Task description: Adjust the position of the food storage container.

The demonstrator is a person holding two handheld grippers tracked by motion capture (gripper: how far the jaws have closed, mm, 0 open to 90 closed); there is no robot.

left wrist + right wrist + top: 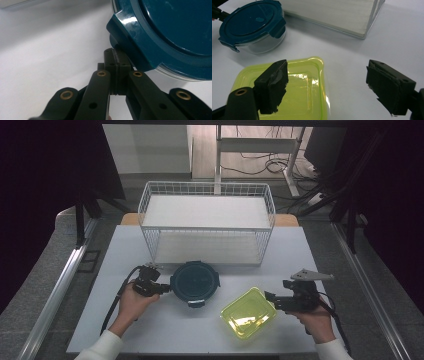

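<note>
From above, my left gripper (161, 288) sits jaws together against the left edge of the round blue-lidded container (195, 281), seemingly to nudge it, while my right gripper (270, 298) waits beside the yellow-green container (248, 313). Along the left gripper's jaws, the closed tips (117, 61) meet a lid clasp (125, 32). Along the right gripper's, the pads (273, 85) stand apart, empty, over the yellow-green lid's corner, ready to close.
</note>
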